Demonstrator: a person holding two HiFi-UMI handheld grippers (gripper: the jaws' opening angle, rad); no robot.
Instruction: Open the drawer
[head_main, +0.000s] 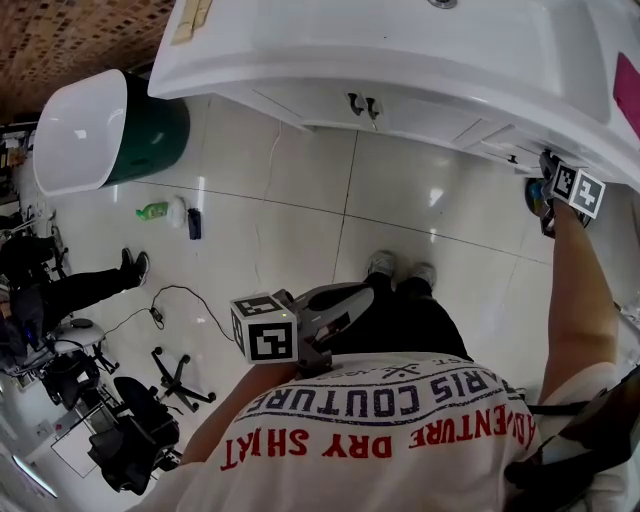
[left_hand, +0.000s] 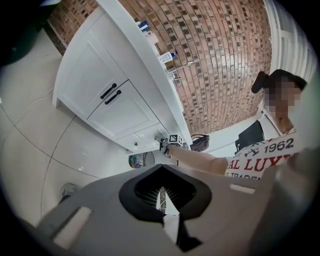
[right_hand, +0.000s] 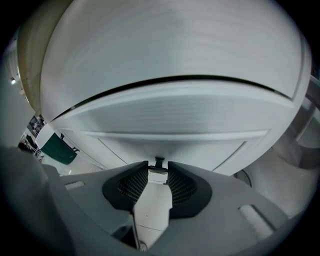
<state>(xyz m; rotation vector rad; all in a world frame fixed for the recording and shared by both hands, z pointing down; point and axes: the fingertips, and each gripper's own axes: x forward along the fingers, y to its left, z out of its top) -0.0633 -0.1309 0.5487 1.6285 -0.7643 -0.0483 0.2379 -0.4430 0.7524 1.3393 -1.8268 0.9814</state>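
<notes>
Drawer handle in R hand-held gripper, green bin, bottles on floor

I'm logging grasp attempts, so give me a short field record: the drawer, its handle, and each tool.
drawer: white front, looks closed
handle: small, dark, on the drawer front
right tool: closed on the handle
left tool: shut, empty, far from the drawer
</notes>
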